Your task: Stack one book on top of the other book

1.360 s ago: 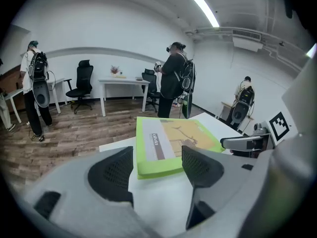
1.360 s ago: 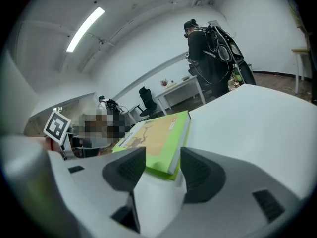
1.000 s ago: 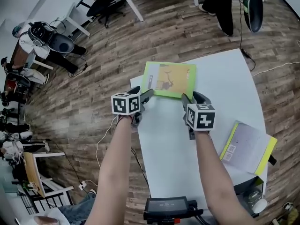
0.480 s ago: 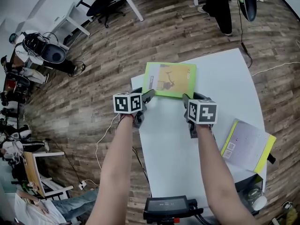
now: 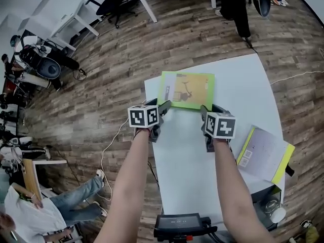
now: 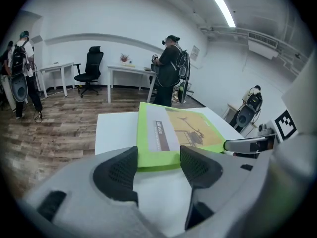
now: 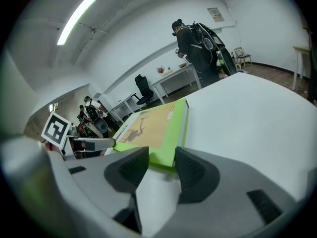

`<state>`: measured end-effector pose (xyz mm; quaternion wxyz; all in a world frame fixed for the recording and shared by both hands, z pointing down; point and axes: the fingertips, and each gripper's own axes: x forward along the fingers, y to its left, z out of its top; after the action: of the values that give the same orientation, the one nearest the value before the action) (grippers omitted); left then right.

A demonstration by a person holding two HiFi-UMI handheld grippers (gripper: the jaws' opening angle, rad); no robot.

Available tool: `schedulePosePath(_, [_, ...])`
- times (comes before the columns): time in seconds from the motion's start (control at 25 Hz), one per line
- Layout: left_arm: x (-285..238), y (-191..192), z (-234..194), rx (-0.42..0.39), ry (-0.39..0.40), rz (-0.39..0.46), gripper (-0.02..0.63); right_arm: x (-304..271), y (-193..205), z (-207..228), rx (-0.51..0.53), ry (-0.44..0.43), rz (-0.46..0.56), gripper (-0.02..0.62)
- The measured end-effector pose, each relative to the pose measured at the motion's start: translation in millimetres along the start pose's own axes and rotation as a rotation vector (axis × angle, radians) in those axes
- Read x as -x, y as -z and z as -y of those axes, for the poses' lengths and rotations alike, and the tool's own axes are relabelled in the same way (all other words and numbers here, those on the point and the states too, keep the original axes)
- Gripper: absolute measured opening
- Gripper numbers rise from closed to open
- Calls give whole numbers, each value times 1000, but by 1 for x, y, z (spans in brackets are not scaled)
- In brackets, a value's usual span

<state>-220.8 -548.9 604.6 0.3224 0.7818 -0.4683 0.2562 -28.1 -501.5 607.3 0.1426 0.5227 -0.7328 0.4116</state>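
Risk: the left gripper (image 5: 158, 105) and right gripper (image 5: 208, 109) line up on only the near corners of the green book (image 5: 187, 89); a shallow bite may let it sag or slip (judgement). Left jaws apart, nothing gripped. Right jaws have just been closing slightly, corner between them, unpinched. Book at 12 o'clock of both; second book (image 5: 263, 153) at 4 o'clock.

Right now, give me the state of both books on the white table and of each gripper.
Green book with yellow cover picture: closed, flat on table, ungripped.
Grey book with yellow-green edges: closed, flat at table's right edge, unstacked.
Left gripper: open, green book's near left corner at its jaw tips, not pinched.
Right gripper: open, jaws just closed slightly, book's near right corner at their tips, not pinched.
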Motion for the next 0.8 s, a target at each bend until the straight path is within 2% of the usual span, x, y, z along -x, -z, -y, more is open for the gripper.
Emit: schedulePosePath(0.8, [47, 68, 30, 50, -24, -29, 278, 49, 62, -5, -4, 25, -43, 175])
